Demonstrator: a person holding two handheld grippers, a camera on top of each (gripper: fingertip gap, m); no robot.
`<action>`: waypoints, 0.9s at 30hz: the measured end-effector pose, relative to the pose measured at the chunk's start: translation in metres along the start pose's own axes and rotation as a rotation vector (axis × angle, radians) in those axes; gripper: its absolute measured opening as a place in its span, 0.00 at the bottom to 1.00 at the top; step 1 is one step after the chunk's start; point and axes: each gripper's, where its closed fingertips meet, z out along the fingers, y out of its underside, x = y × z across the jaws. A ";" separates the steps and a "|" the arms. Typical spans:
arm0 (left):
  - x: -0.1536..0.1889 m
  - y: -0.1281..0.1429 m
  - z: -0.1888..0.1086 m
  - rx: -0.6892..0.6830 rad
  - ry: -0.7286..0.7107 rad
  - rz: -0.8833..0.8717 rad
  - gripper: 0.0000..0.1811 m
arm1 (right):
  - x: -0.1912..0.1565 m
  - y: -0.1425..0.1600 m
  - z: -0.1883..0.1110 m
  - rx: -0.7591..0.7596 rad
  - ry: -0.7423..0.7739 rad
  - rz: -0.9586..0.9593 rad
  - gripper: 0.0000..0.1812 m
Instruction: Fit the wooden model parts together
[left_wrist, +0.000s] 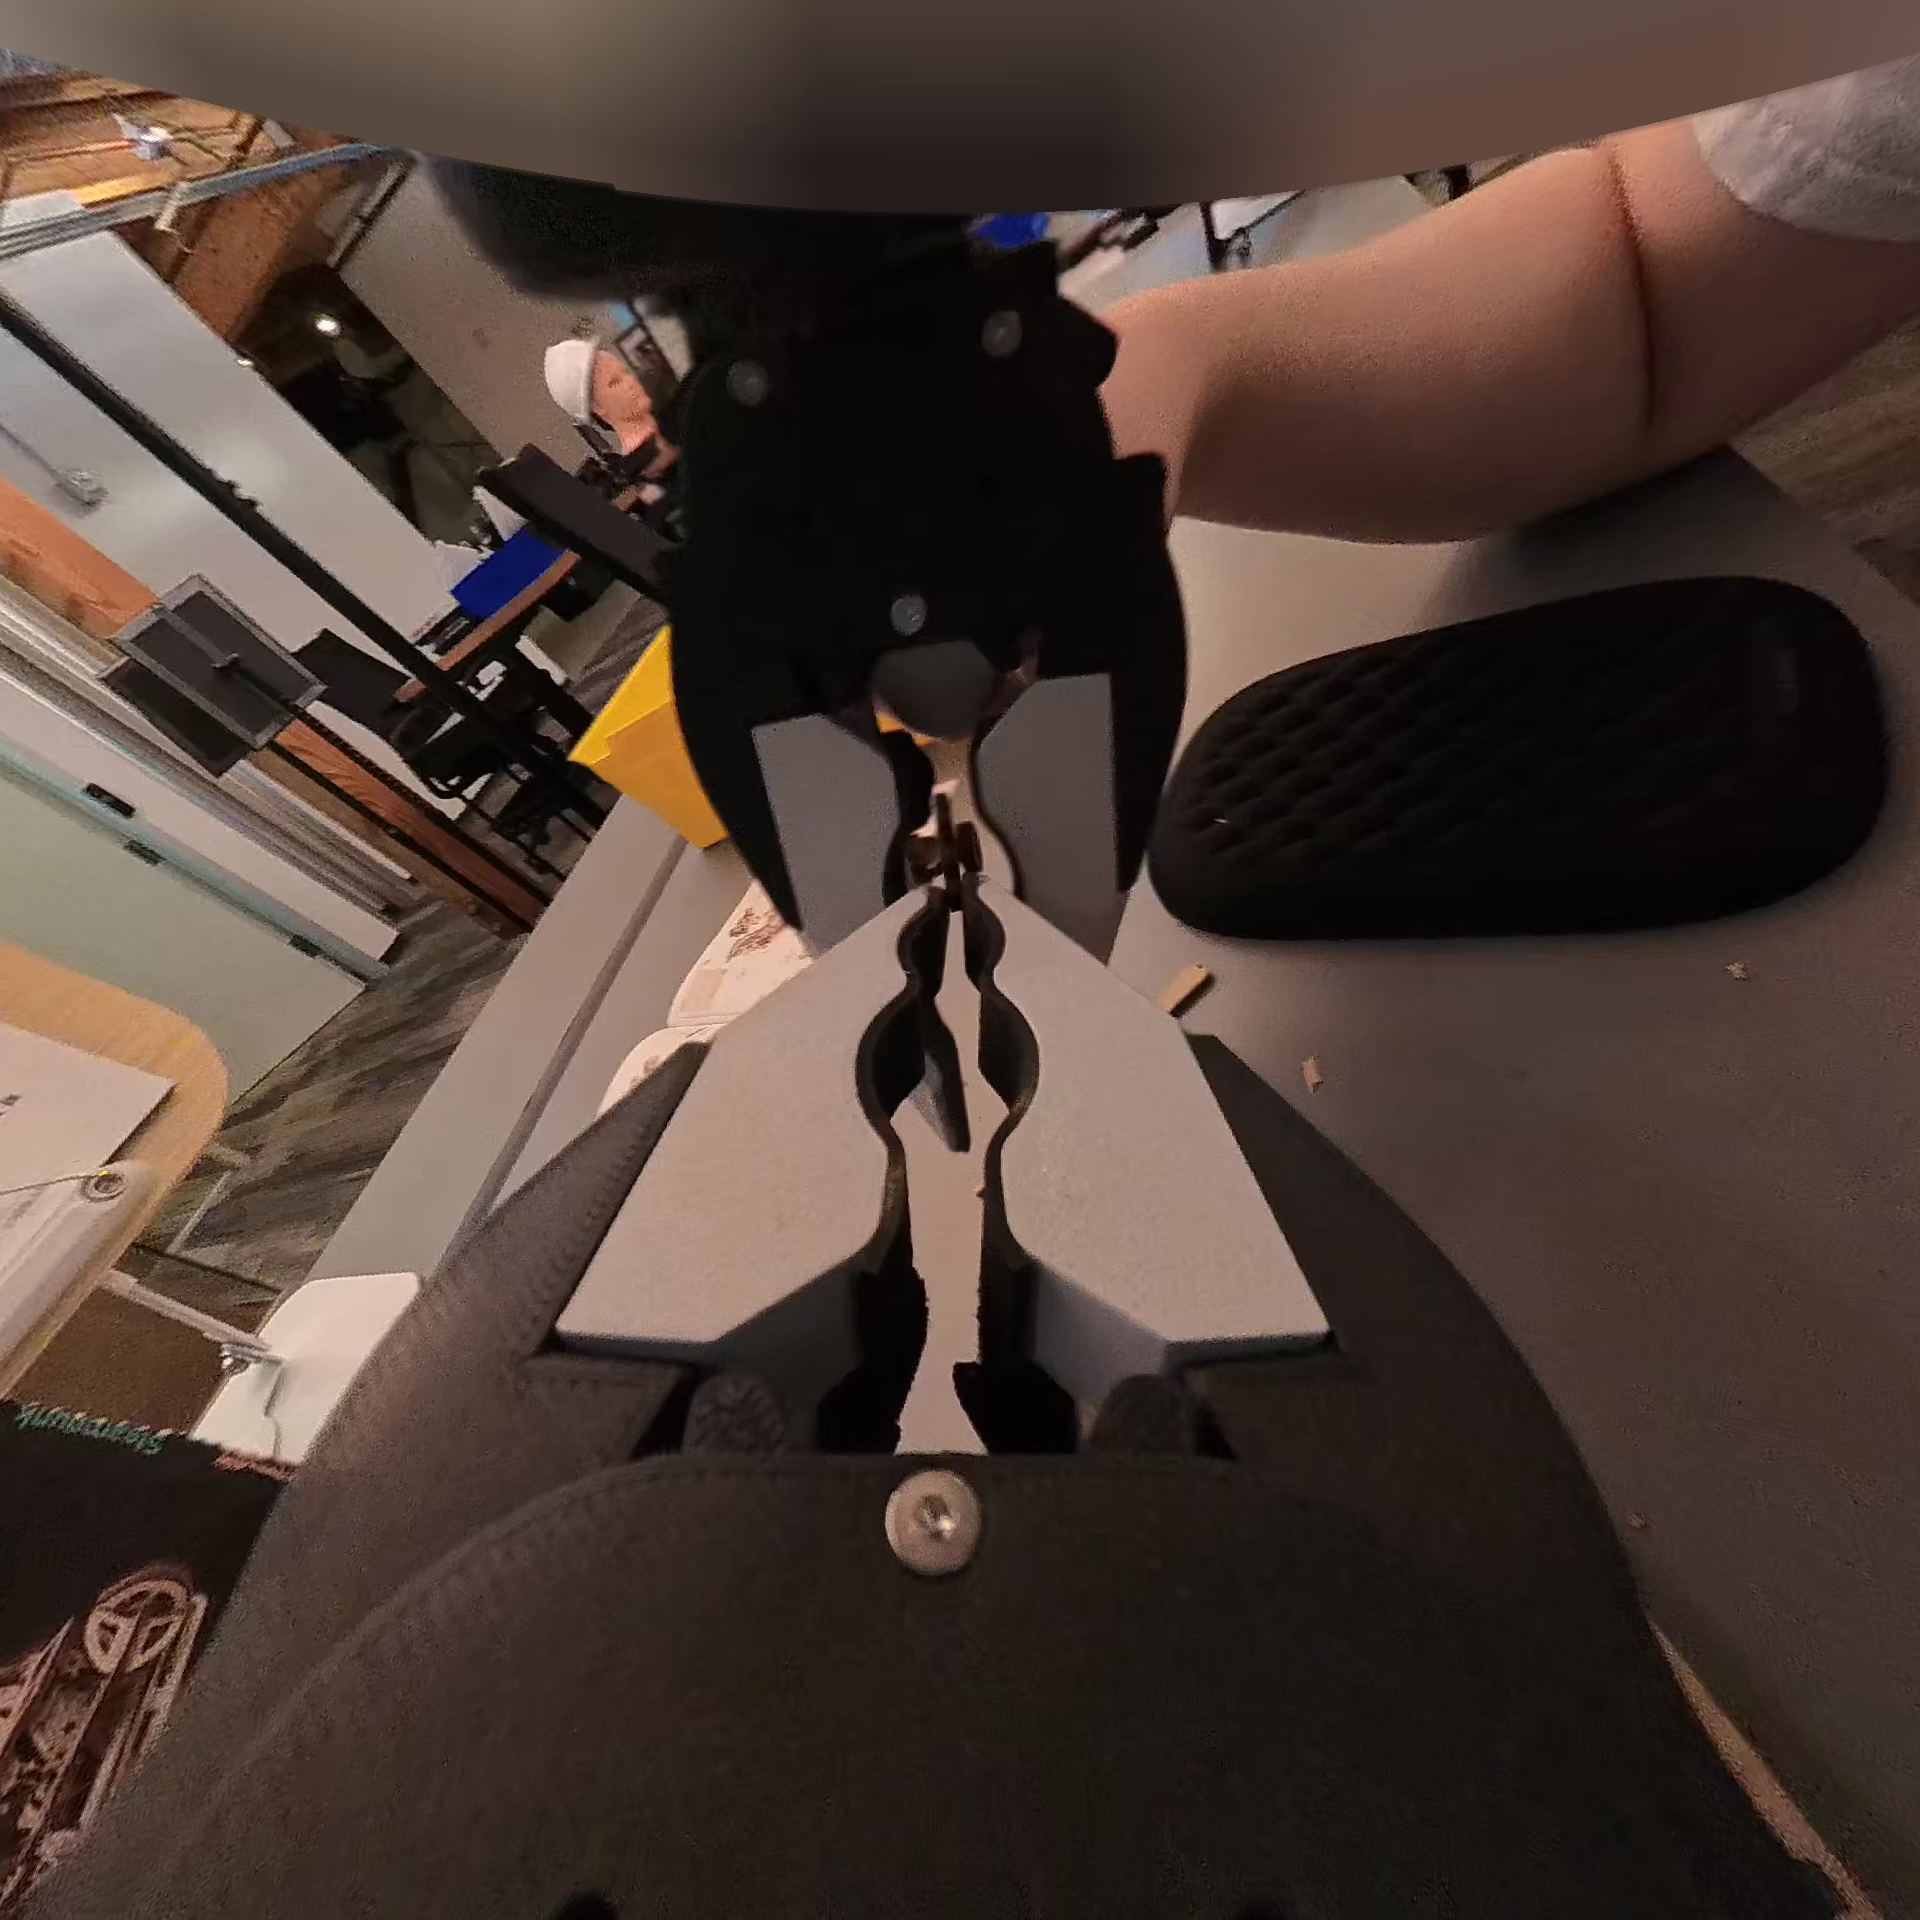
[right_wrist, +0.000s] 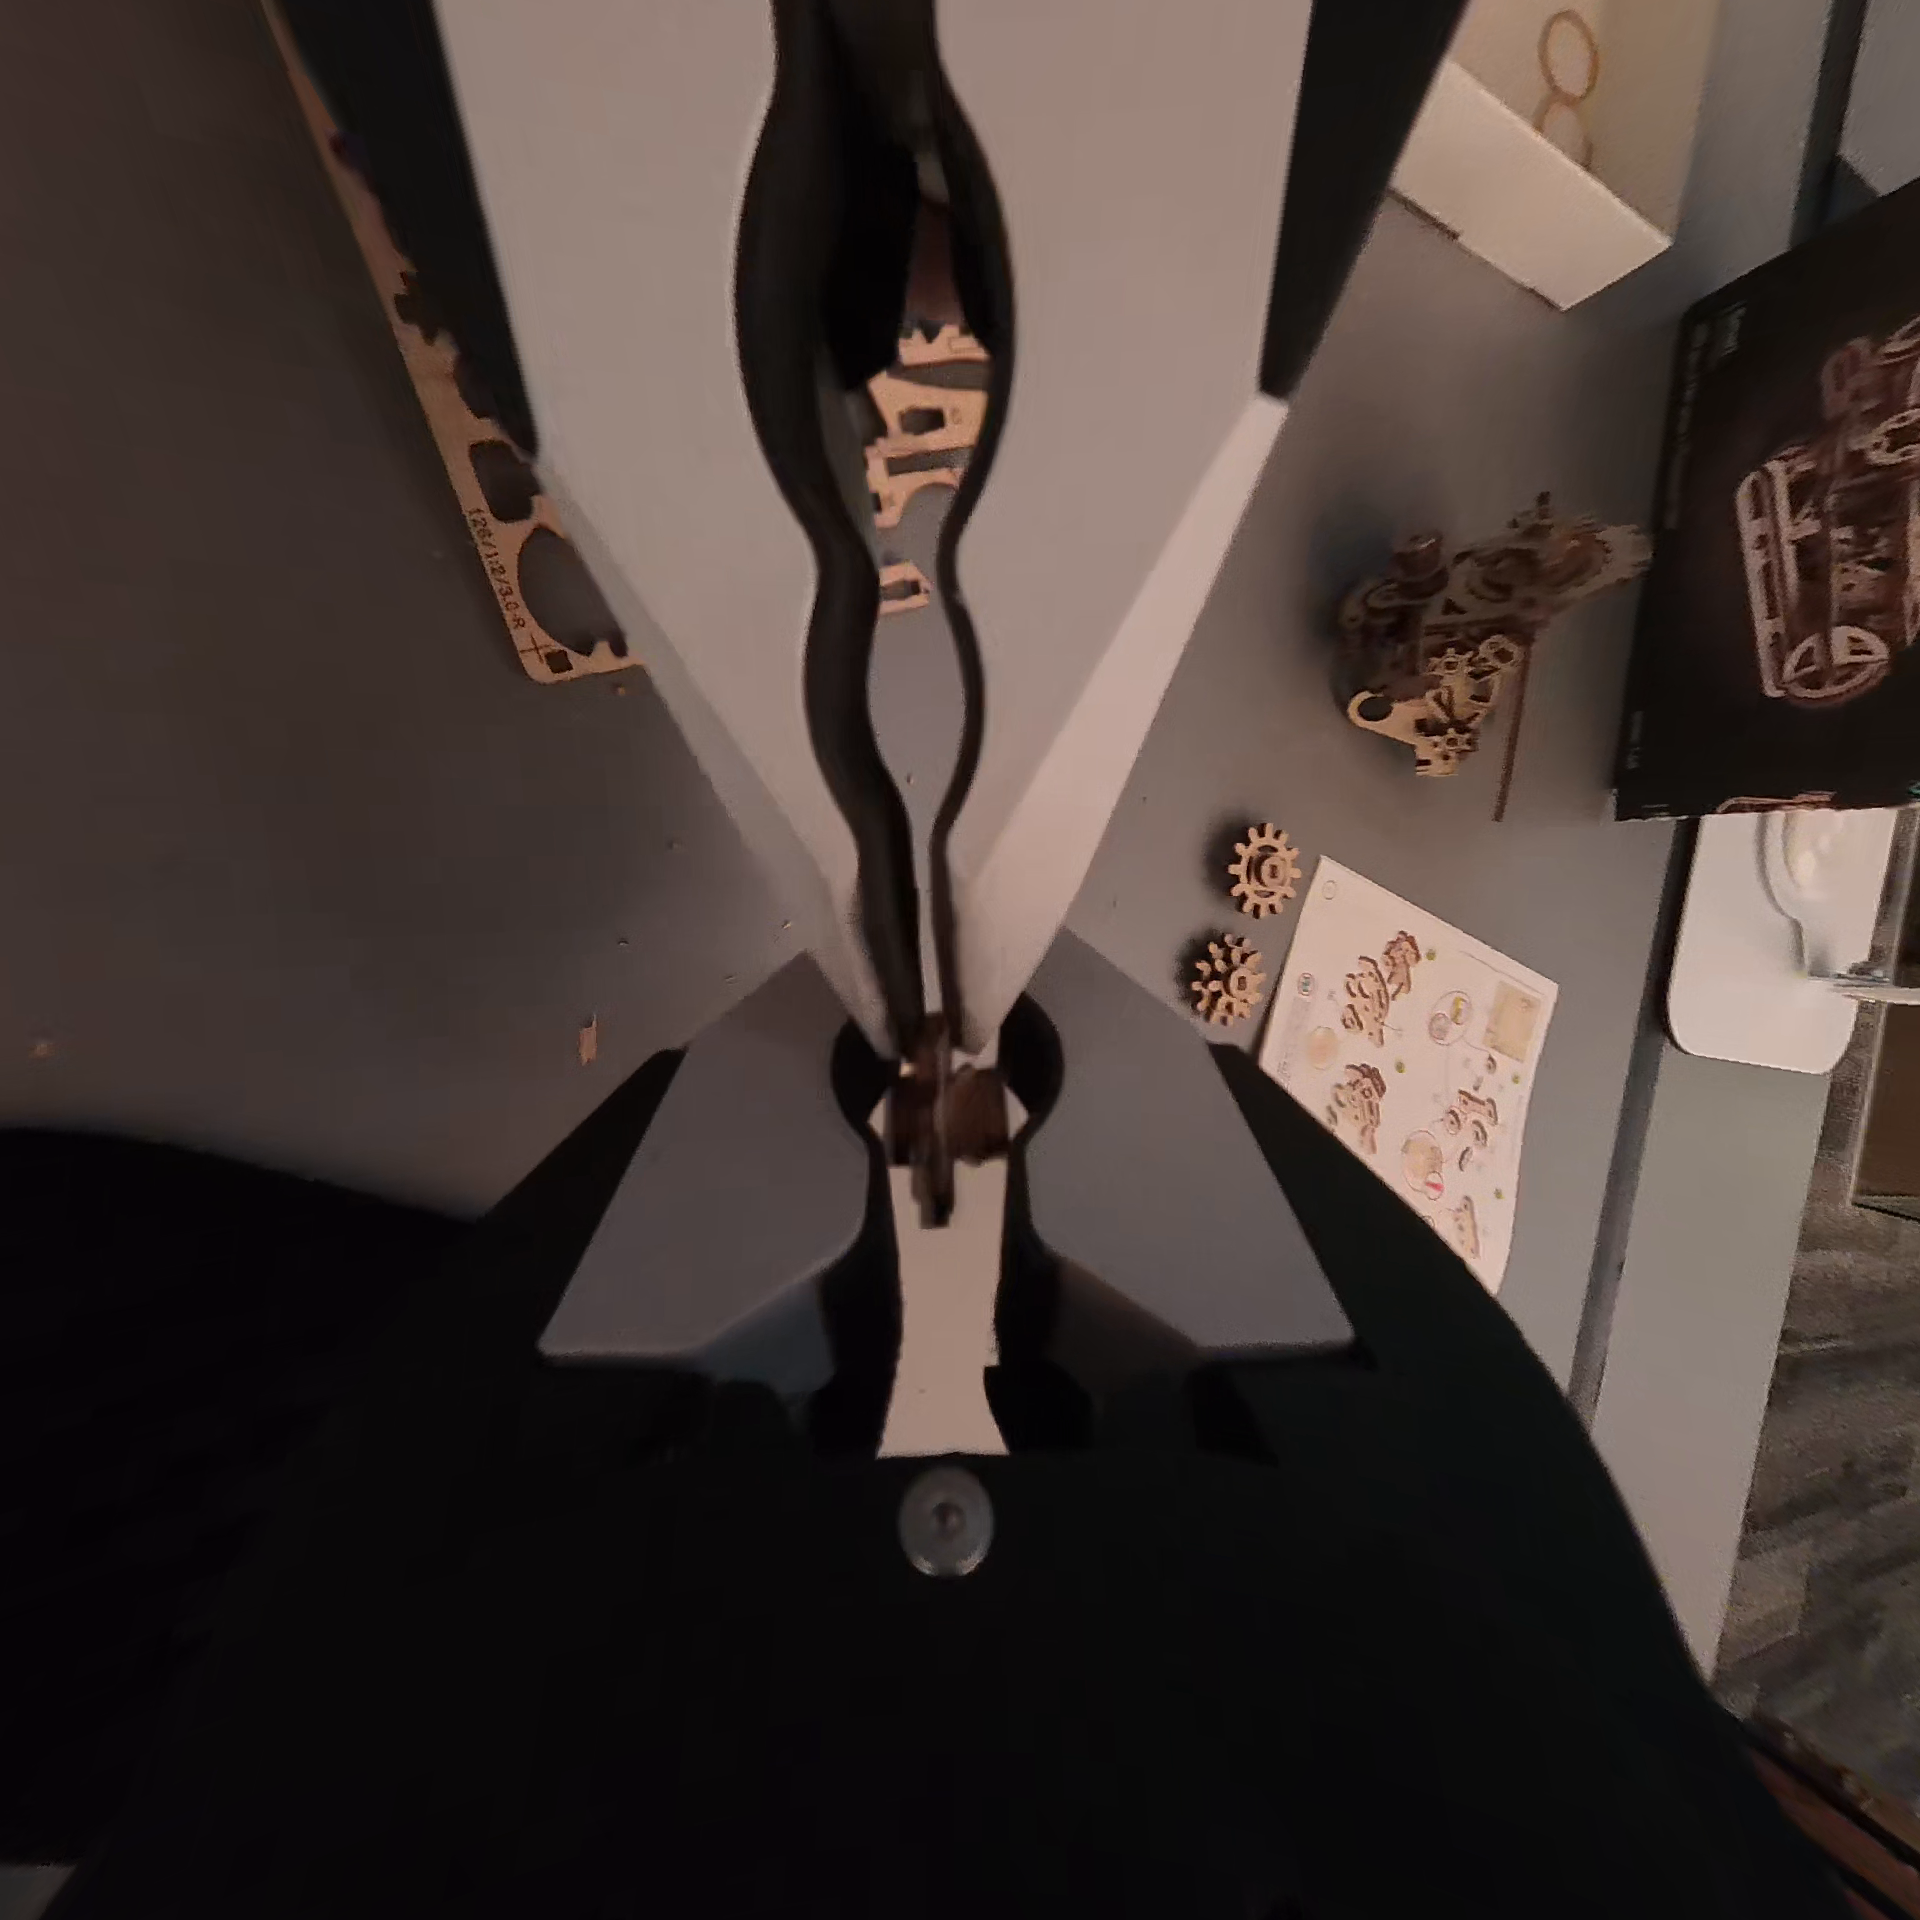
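Grippers are meeting tip to tip above a grey table (right_wrist: 260, 831). Left gripper (left_wrist: 948, 914) is showing its jaws nearly closed, pinching a small dark wooden part (left_wrist: 943, 847) at the very tips. Right gripper (right_wrist: 940, 1091) is facing it head-on, jaws drawn in close around the same small wooden part (right_wrist: 930, 1101), which is sitting in the notch between its grey fingers (right_wrist: 727, 1195); in the left wrist view the right gripper (left_wrist: 945, 821) is hanging opposite, a bare forearm (left_wrist: 1455, 395) reaching in behind it. Part is being held in the air between both tools, clear of the table. Lying on the table to the side: two loose wooden gears (right_wrist: 1262, 868), just beside each other, an instruction sheet (right_wrist: 1413, 1060) with coloured drawings, a half-built wooden model (right_wrist: 1455, 644), and a dark box (right_wrist: 1787, 520) bearing a picture of the model. Laser-cut wooden sheet (right_wrist: 499, 499) is lying beyond the left gripper, carrying small printed numbering along its edge. White tray (right_wrist: 1538, 197) is sitting farther off, holding ring-shaped pieces. Black mesh pad (left_wrist: 1517, 758) is resting on the table near the forearm, with wood chips (left_wrist: 1184, 987) scattered close by. Writing on box and instruction sheet is too small to make out.
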 end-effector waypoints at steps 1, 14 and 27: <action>0.001 0.001 0.001 -0.009 0.003 0.005 0.00 | -0.001 0.002 0.002 -0.010 -0.006 -0.006 0.05; -0.003 -0.007 -0.001 0.033 -0.019 -0.015 0.00 | 0.004 -0.001 0.000 0.017 0.022 -0.007 0.09; -0.001 -0.008 -0.001 0.048 -0.010 -0.016 0.00 | 0.002 0.000 0.004 0.011 0.019 -0.023 0.08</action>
